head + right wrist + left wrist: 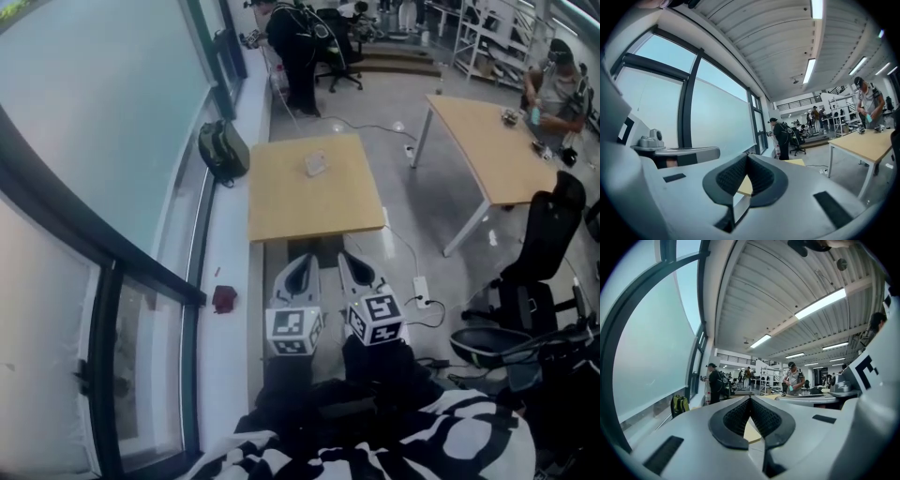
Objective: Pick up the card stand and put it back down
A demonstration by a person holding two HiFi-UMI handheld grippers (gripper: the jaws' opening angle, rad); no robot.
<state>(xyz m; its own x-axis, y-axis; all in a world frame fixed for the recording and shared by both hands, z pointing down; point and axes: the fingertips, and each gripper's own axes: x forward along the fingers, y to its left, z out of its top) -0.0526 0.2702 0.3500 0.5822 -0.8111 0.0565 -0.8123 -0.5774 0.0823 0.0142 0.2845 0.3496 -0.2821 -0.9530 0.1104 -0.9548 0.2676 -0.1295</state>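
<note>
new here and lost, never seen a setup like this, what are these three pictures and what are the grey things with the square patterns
There is no robot here: a person holds a pair of tongs in each hand. The head view comes from a camera on the person's head, looking down. In it the left tongs and the right tongs point toward a small wooden table. The patterned cubes are part of the tongs. The other two pictures come from a camera riding on each pair, looking along its jaws. Both pairs are closed and hold nothing. On the table stands a small card stand, not yet reached. A backpack sits by the window.
</note>
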